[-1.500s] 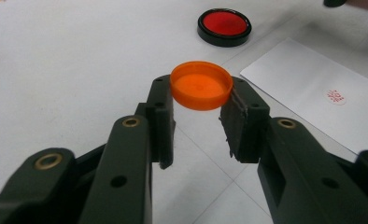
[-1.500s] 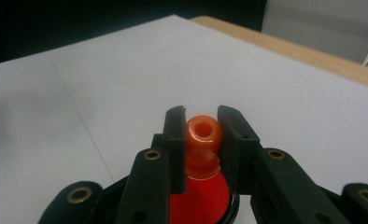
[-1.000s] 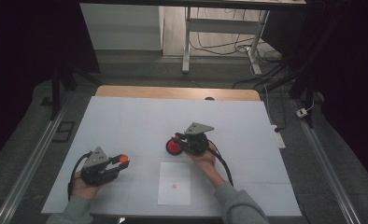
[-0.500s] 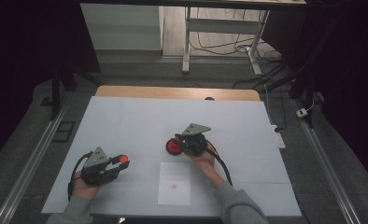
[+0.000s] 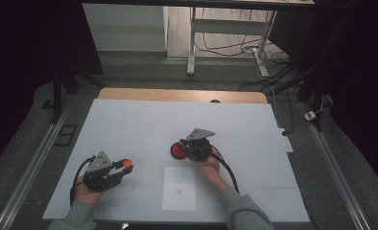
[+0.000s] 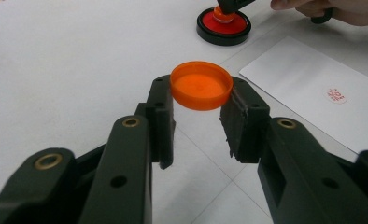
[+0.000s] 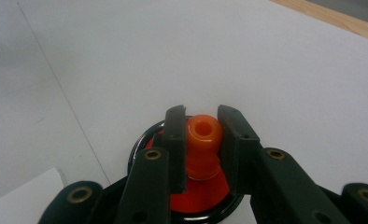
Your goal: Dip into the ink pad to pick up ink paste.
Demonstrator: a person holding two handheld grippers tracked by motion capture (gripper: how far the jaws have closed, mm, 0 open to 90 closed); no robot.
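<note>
On the white table in the dim room, the right gripper clamps the orange stamp upright on the ink pad, while left of it the left gripper pinches an orange cap.

The left gripper is black with small gold rings, and the round cap between its jaws is bright orange. The right gripper is black too, the stamp it holds is orange, and the ink pad under it is red with a black rim. The table cover is white, its far edge shows light brown wood, and the white paper near the front edge has a small red mark.
</note>
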